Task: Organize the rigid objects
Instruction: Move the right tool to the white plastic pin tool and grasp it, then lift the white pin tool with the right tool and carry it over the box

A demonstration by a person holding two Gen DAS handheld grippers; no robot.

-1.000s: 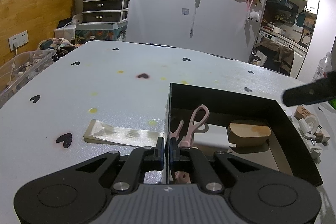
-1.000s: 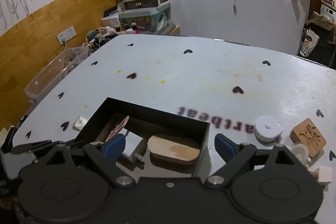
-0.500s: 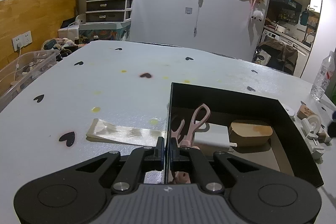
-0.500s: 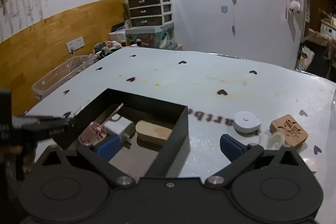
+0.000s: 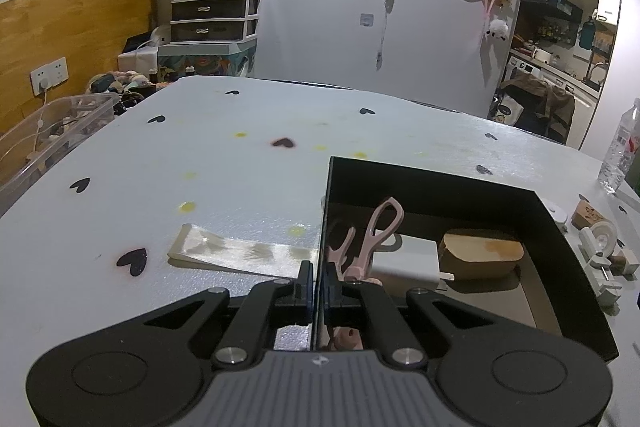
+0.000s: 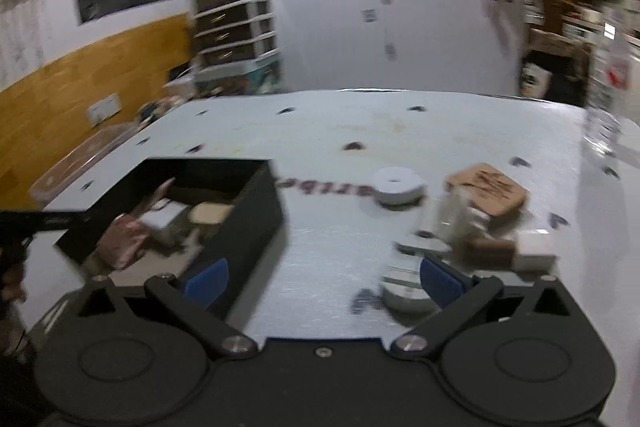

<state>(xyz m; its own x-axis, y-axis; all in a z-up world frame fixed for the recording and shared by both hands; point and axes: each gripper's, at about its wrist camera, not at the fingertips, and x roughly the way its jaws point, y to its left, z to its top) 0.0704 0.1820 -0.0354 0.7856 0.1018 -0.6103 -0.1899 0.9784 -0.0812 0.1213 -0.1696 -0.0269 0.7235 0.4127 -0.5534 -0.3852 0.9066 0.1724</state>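
The white table (image 5: 240, 187), printed with small black hearts, carries everything, and the black box (image 5: 440, 183) sits on it as the collecting place, which is likely why the sorted pieces lie inside while the loose ones wait to its right. The left gripper (image 5: 319, 285) is pinched onto the box's near left wall, its jaws closed with the thin wall between them, probably to steady the box while the other hand fetches things. The right gripper (image 6: 320, 277) hangs over the bare table between the box (image 6: 256, 211) and the loose pieces, its blue pads wide apart and holding nothing; the right view is blurred, so finer detail there is uncertain. Inside the box lie pink scissors (image 5: 378, 231), a white charger block (image 5: 408, 259) and a tan wooden block (image 5: 480, 253), close together on the floor. Outside, to the right, wait a white round tape measure (image 6: 396, 183), an engraved wooden tile (image 6: 486, 189) and a white tape dispenser (image 5: 598, 239), with other small pieces too smeared to name. A flat pale strip (image 5: 236, 253) lies on the table left of the box.
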